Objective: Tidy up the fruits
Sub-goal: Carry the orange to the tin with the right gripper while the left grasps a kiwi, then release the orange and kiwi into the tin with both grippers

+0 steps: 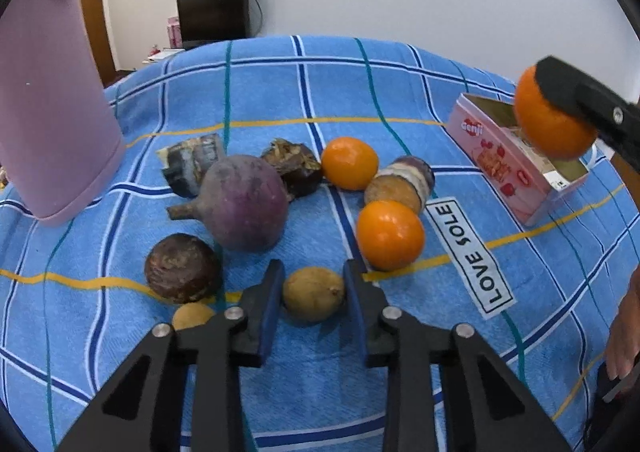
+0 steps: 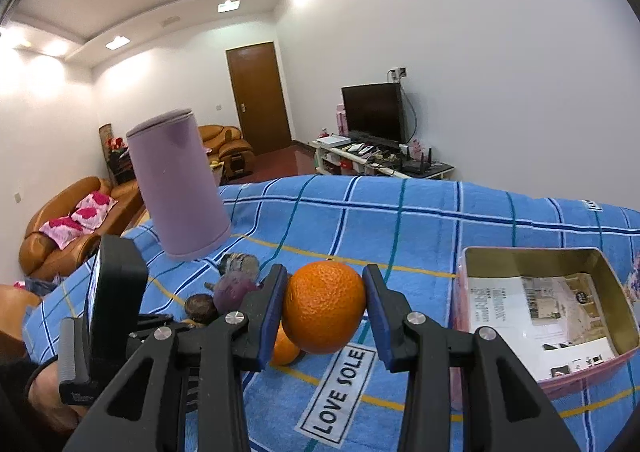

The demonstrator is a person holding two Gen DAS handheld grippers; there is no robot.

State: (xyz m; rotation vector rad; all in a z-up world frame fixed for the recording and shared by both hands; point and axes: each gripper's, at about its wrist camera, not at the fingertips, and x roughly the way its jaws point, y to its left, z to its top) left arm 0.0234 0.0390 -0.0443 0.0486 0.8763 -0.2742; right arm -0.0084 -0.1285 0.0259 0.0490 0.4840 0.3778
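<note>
Several fruits lie scattered on the blue checked cloth [image 1: 400, 92]. At far left stands a tall lilac container [image 1: 52, 92], upright, well apart from the rest. Next comes a dark wrinkled round fruit [image 1: 182, 268], with a small tan one [image 1: 192, 315] just below it, partly hidden behind the left gripper's finger. A big purple bulb [image 1: 244, 202] lies behind them, flanked by two dark, broken-looking pieces [image 1: 192, 168] whose kind is unclear.

The left gripper [image 1: 314, 294] sits low over the cloth with a tan round fruit [image 1: 313, 293] between its blue pads; the pads stand at its sides, and the grip looks closed on it.

Right of that lie two oranges [image 1: 390, 234], one near, one farther, touching a purple-and-tan fruit between them. A white "LOVE SOLE" label [image 1: 468, 256] runs along the cloth beside them.

Farther right, the right gripper [image 2: 326, 308] is clamped on a held orange [image 2: 324, 306], raised above the cloth, beside the open pink tin [image 2: 600, 368], which has printed paper in its bottom.
</note>
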